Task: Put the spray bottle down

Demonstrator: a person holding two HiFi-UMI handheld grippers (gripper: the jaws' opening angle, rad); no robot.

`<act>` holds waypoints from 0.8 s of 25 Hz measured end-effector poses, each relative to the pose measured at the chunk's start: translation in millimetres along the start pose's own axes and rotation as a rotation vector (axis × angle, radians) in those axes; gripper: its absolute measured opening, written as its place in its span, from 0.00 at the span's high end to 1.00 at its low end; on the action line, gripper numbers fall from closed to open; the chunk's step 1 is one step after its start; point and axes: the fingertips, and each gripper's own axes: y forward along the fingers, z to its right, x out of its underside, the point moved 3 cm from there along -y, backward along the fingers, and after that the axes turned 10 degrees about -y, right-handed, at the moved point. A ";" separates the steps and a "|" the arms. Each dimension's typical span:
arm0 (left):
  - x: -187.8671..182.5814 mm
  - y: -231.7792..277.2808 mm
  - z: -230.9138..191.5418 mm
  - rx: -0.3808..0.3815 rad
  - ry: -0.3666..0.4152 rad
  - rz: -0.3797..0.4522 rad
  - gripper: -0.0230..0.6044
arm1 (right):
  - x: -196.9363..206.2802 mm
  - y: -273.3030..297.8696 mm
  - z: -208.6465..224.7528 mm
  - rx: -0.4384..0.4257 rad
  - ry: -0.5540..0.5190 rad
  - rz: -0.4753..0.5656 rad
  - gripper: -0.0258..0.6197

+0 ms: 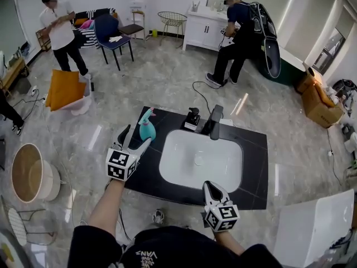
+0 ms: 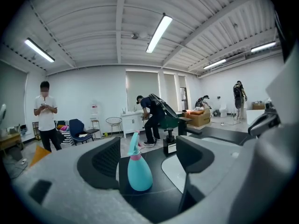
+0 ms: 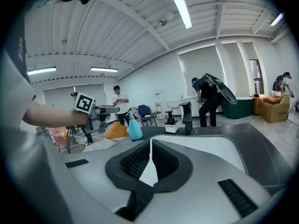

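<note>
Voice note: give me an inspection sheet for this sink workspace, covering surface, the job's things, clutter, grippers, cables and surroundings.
Surface: black countertop around a white basin.
Job's things: spray bottle standing upright on the countertop, left of the basin.
Clutter: pump dispenser and black faucet behind the basin.
Grippers: left gripper open, bottle just ahead between its jaws, not pressed; right gripper shut, empty, at the near edge.
Cables: one cable loose on the floor beyond the countertop.
Surroundings: two people, blue chair, white cabinet, cardboard box.
</note>
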 end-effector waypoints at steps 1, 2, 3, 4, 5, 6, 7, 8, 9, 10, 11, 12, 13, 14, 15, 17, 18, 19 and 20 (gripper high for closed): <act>0.1 -7.7 4.4 -0.007 -0.003 0.006 0.38 | 0.2 -2.3 0.3 -0.009 -0.003 0.002 0.94; 0.4 -15.4 9.1 -0.013 -0.007 0.011 0.40 | 0.5 -4.8 0.7 -0.019 -0.007 0.002 0.94; 1.1 -23.4 14.1 -0.020 -0.012 0.016 0.42 | 0.7 -7.4 1.0 -0.029 -0.010 0.003 0.94; 2.1 -31.5 19.4 -0.026 -0.017 0.021 0.45 | 0.9 -10.2 1.1 -0.039 -0.013 0.003 0.95; 3.6 -39.8 24.9 -0.033 -0.023 0.026 0.48 | 1.2 -13.3 0.9 -0.049 -0.017 0.003 0.96; 5.3 -48.1 30.6 -0.040 -0.029 0.032 0.52 | 1.6 -16.6 0.7 -0.058 -0.020 0.003 0.96; 7.2 -56.2 36.6 -0.046 -0.035 0.039 0.57 | 2.2 -20.2 0.5 -0.067 -0.022 0.003 0.96; 9.2 -64.0 42.9 -0.052 -0.041 0.045 0.60 | 2.9 -24.0 0.6 -0.075 -0.025 0.004 0.96; 11.5 -71.2 49.8 -0.057 -0.046 0.049 0.62 | 3.7 -27.9 1.0 -0.083 -0.027 0.006 0.96; 13.8 -78.0 57.3 -0.062 -0.050 0.052 0.65 | 4.7 -31.8 1.7 -0.092 -0.030 0.010 0.96; 16.0 -84.3 65.1 -0.067 -0.051 0.057 0.68 | 6.0 -35.7 2.7 -0.101 -0.033 0.013 0.96; 18.0 -90.3 72.8 -0.073 -0.051 0.064 0.72 | 7.5 -39.2 4.0 -0.111 -0.035 0.016 0.96; 19.7 -96.2 80.0 -0.080 -0.052 0.071 0.77 | 9.1 -42.6 5.1 -0.121 -0.038 0.017 0.96; 21.2 -102.3 86.5 -0.089 -0.056 0.079 0.80 | 10.6 -45.8 5.9 -0.131 -0.039 0.018 0.96; 22.6 -108.6 92.7 -0.099 -0.063 0.087 0.84 | 11.7 -49.2 6.2 -0.139 -0.041 0.020 0.96; 25.6 -120.7 105.1 -0.116 -0.077 0.099 0.93 | 13.3 -55.8 6.2 -0.155 -0.046 0.024 0.96; 27.5 -126.4 111.5 -0.122 -0.083 0.103 0.94 | 13.9 -58.7 6.1 -0.161 -0.049 0.026 0.96; 30.2 -131.8 117.9 -0.127 -0.090 0.103 0.94 | 14.4 -61.4 5.9 -0.168 -0.052 0.028 0.96; 33.7 -136.9 124.2 -0.131 -0.097 0.102 0.94 | 14.9 -63.7 5.8 -0.176 -0.055 0.030 0.96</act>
